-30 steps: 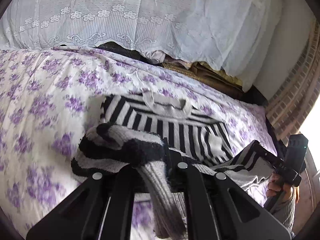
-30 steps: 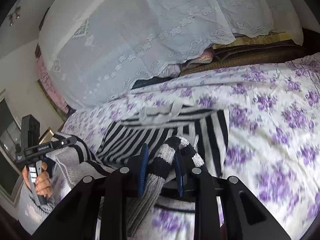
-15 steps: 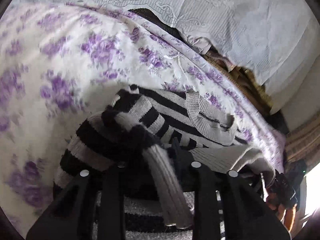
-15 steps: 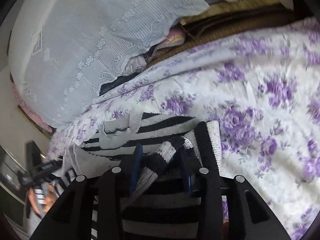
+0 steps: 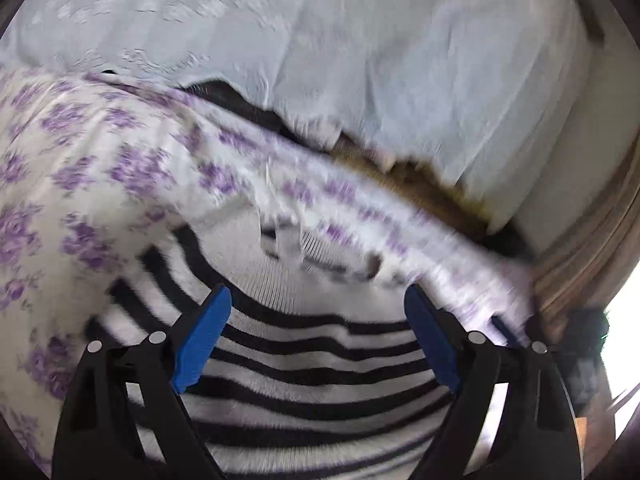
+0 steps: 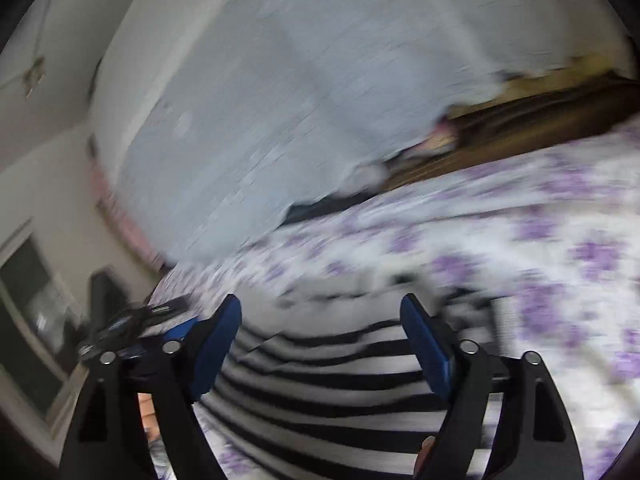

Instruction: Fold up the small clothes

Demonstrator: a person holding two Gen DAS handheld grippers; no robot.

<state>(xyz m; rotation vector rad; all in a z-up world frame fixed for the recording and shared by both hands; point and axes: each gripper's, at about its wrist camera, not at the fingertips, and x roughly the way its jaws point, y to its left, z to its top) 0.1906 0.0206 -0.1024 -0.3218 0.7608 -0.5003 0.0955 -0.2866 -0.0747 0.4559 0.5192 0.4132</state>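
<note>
A black-and-white striped knit sweater (image 5: pixel 320 364) lies folded on the purple-flowered bedsheet (image 5: pixel 80 168), its grey collar toward the far side. My left gripper (image 5: pixel 318 320) is open, blue pads wide apart, just above the sweater and holding nothing. In the right wrist view the same sweater (image 6: pixel 328 376) lies below my right gripper (image 6: pixel 320 328), which is also open and empty. The left gripper's body (image 6: pixel 132 324) shows at the left of that view. Both views are blurred by motion.
A white lace cover (image 5: pixel 360 40) drapes over a pile at the far side of the bed, with brown fabric (image 5: pixel 420 184) under its edge. A brick wall (image 5: pixel 592 256) stands to the right. The flowered sheet (image 6: pixel 560 240) stretches right of the sweater.
Both grippers let go of the sweater parts they held and opened wide. The folded part now lies flat over the sweater body, and both grippers are moving.
</note>
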